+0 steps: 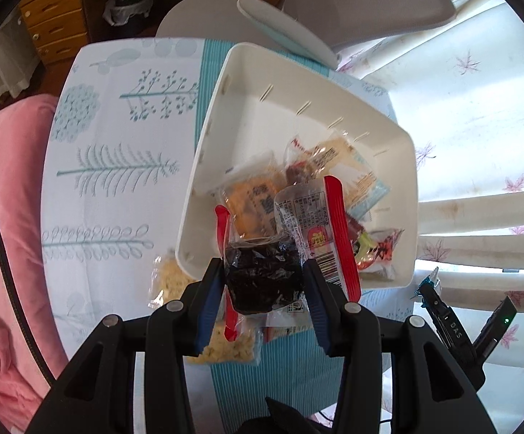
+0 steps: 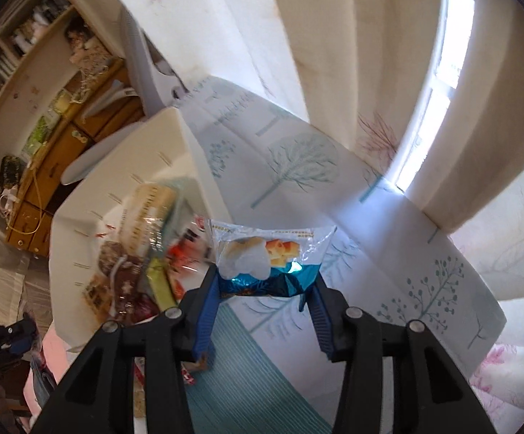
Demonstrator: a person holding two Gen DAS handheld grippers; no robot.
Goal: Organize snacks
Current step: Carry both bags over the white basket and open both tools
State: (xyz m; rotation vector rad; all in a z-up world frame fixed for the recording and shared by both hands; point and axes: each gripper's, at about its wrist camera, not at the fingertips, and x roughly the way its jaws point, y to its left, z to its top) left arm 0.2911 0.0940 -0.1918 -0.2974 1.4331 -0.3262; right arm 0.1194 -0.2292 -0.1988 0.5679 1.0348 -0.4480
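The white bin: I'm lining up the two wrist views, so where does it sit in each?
Left wrist: the white bin fills the centre and right, tilted, snacks piled in its near corner, just beyond the left gripper.
Right wrist: it sits left of centre, to the left of the right gripper and its blue snack packet.
Shared landmark: the tree-print tablecloth under the bin.
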